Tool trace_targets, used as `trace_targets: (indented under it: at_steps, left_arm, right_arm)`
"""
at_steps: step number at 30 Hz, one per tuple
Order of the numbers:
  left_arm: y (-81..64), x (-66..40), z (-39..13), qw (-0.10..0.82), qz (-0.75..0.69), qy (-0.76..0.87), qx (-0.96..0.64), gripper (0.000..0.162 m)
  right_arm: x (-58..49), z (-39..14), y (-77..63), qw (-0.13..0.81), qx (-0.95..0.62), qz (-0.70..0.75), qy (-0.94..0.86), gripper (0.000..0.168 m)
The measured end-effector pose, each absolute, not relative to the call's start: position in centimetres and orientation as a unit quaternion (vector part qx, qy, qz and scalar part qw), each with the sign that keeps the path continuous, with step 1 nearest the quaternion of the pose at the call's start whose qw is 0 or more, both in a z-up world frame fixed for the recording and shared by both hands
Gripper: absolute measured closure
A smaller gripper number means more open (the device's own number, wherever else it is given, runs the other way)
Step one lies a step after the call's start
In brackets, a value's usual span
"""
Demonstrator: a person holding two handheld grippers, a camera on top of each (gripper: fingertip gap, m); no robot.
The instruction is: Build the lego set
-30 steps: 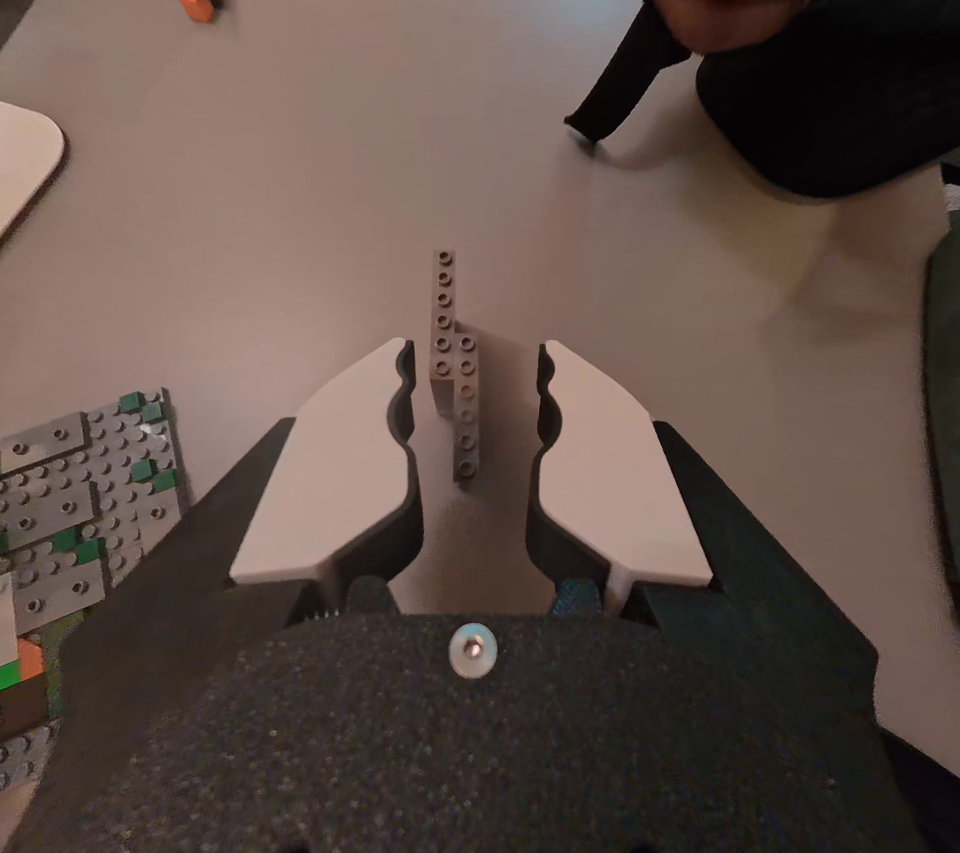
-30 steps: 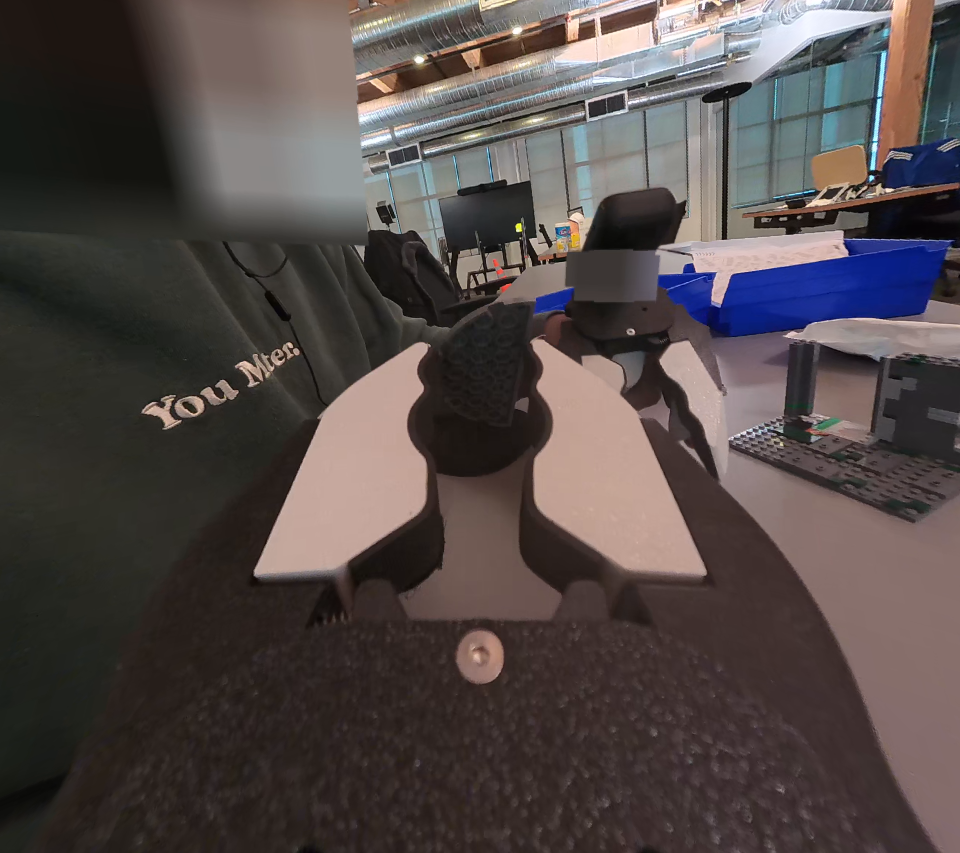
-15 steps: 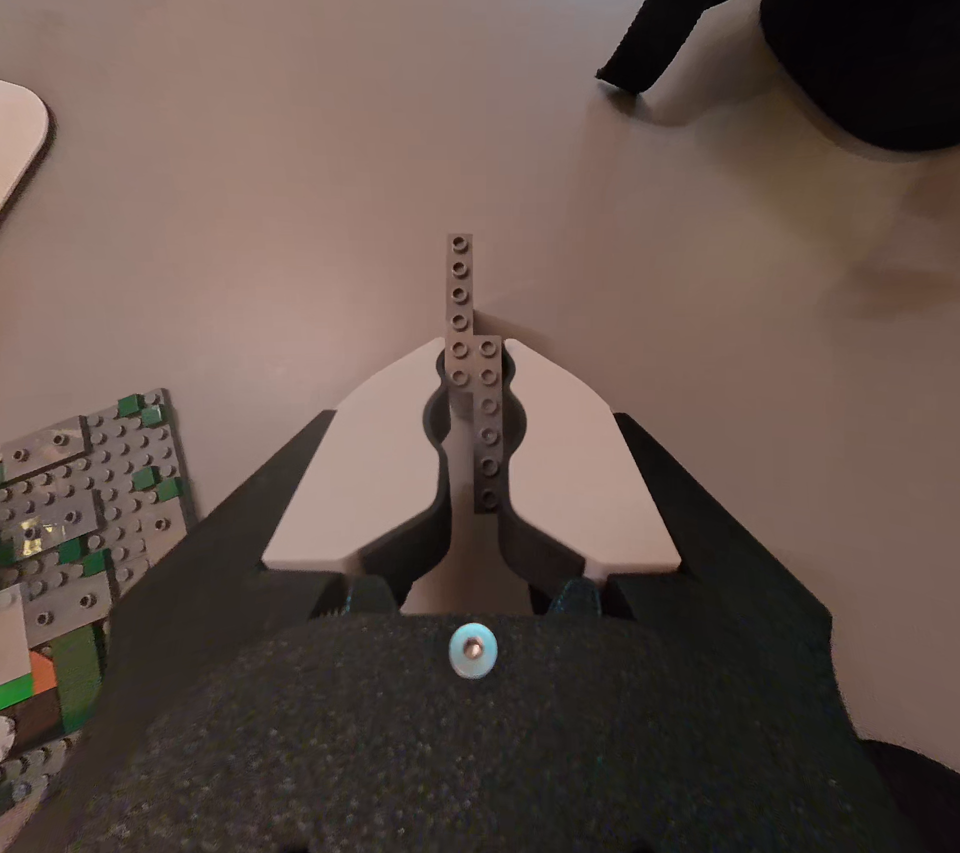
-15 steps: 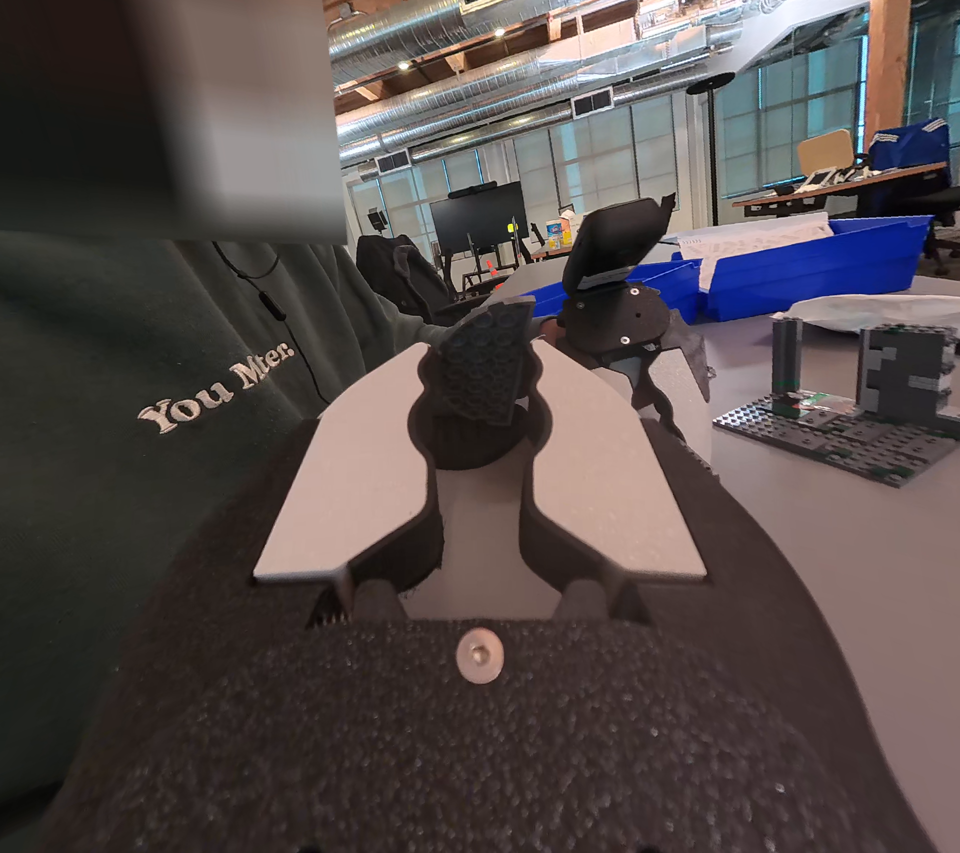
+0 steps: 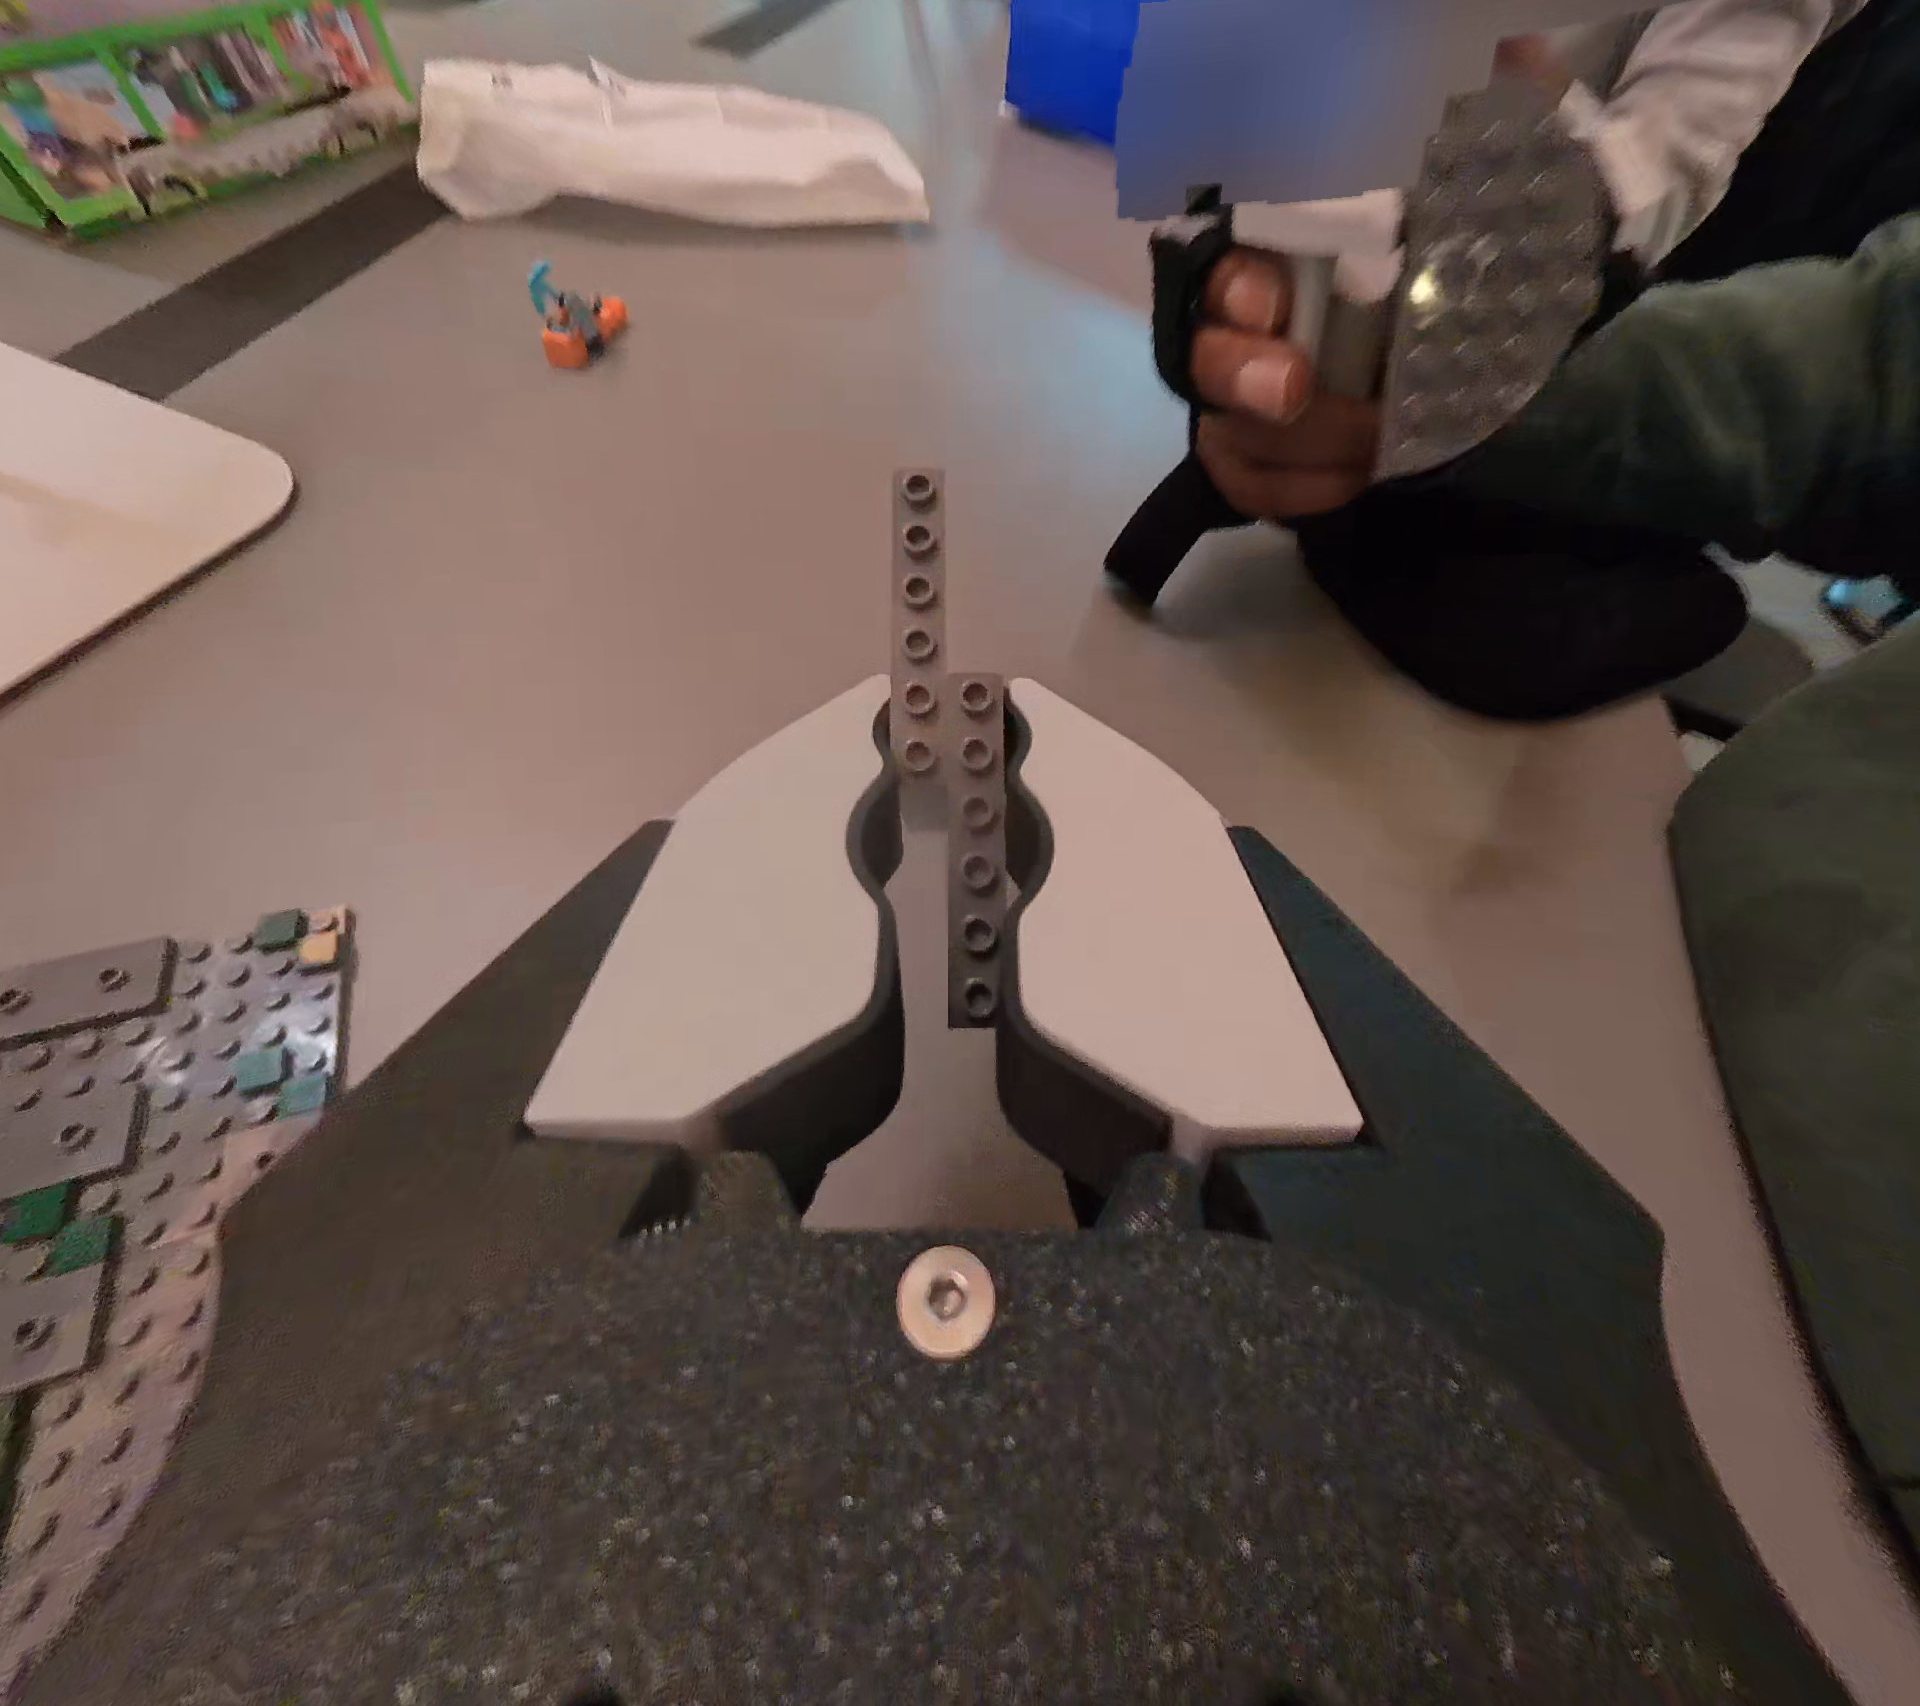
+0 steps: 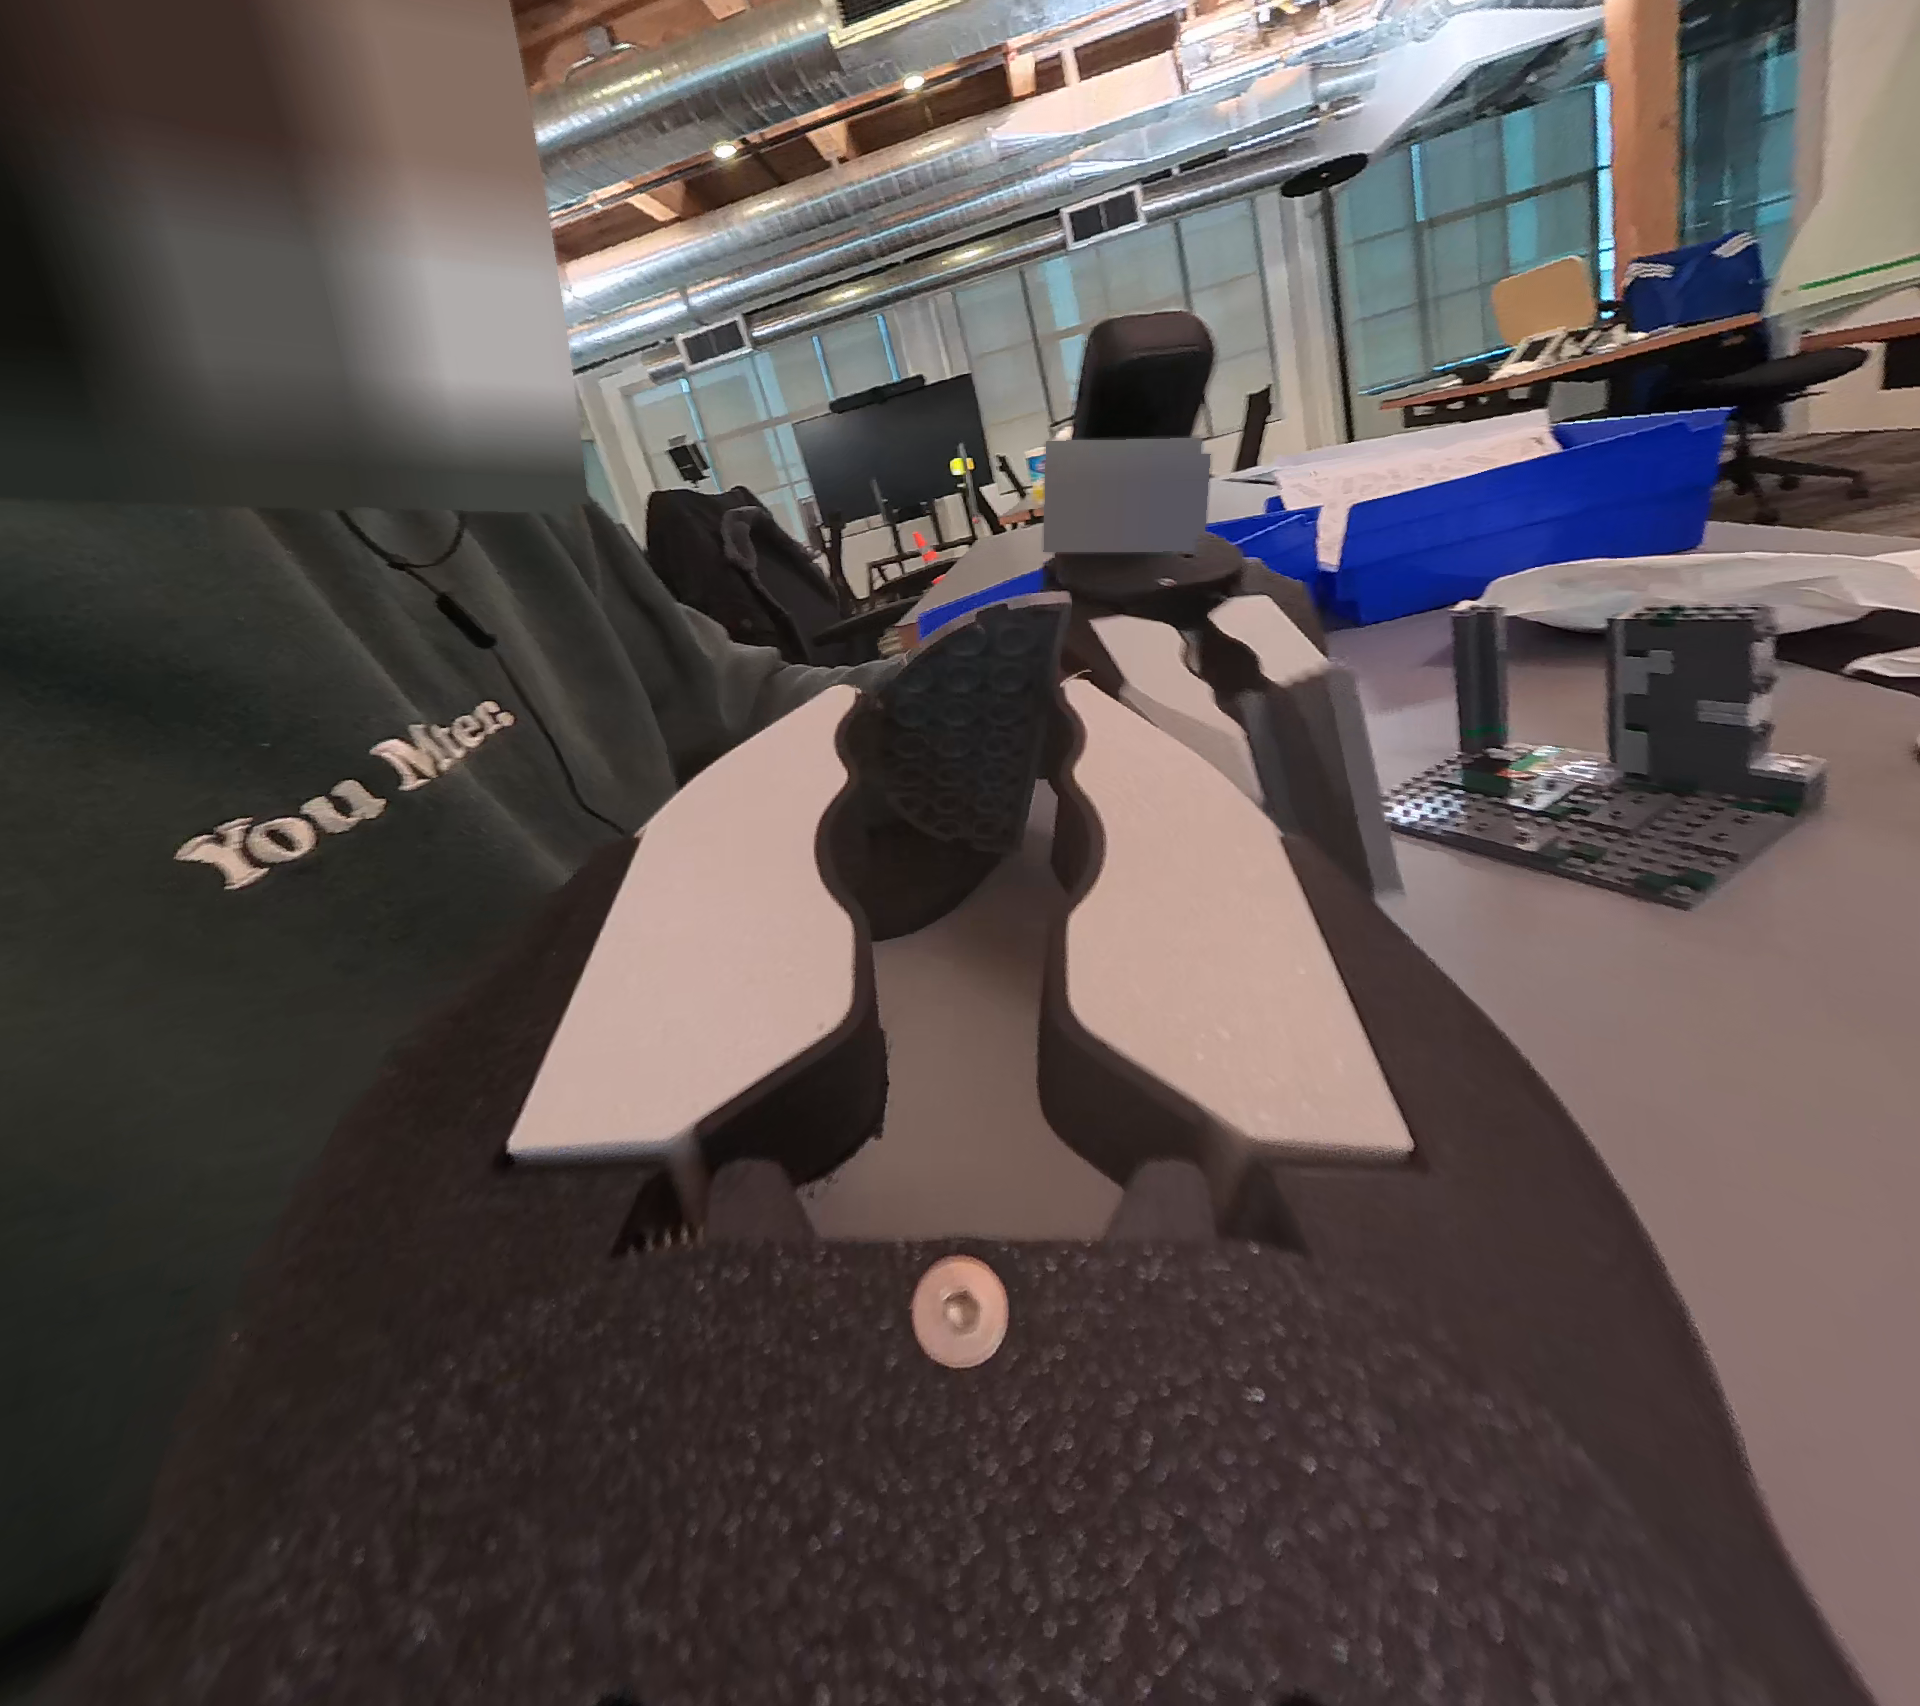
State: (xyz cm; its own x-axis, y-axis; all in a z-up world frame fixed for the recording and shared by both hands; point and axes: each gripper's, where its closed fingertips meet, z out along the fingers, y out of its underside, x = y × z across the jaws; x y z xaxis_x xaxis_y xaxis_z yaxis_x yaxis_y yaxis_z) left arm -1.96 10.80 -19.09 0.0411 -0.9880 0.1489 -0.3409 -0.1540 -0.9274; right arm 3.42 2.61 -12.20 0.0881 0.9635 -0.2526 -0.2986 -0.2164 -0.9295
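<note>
Left wrist view: a stepped pair of grey studded lego bricks [image 5: 945, 783] is pinched by the left gripper [image 5: 948, 726] above the table, while a dark rounded studded lego plate [image 6: 971, 752] is clamped in the right gripper [image 6: 961, 721], so studs should be aligned squarely before pressing.

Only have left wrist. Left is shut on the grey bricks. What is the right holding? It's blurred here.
Observer: The right gripper has its jaws shut on a dark rounded plate.
Operator: Anything standing on the baseplate? I see only a flat corner.
Observer: Yes. A dark pillar and a grey wall stand on the baseplate.
Operator: How deep are my bricks? I see only stud tops.
Observer: The bricks are tall-sided and hang well below the left gripper.
</note>
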Motion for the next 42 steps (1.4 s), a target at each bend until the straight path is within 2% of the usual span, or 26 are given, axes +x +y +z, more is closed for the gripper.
trace_targets:
  at_steps: [10,17,24,42]
  left_arm:
    - [9.9,-1.7,-13.8,0.411,-0.563,0.442,-0.564,0.147]
    - [9.8,-2.8,-10.7,0.416,-0.646,0.369,-0.522,0.147]
    - [8.1,-1.5,-10.3,0.395,-0.671,0.368,-0.509,0.148]
    - [8.1,-1.1,-11.1,0.371,-0.685,0.358,-0.515,0.148]
  right_arm:
    - [3.5,-9.6,6.8,0.590,-0.528,0.531,-0.302,0.137]
    - [2.3,-9.7,7.9,0.578,-0.520,0.550,-0.306,0.137]
    - [1.3,-11.1,7.0,0.556,-0.520,0.568,-0.312,0.137]
    - [1.9,-10.6,6.9,0.562,-0.504,0.587,-0.292,0.137]
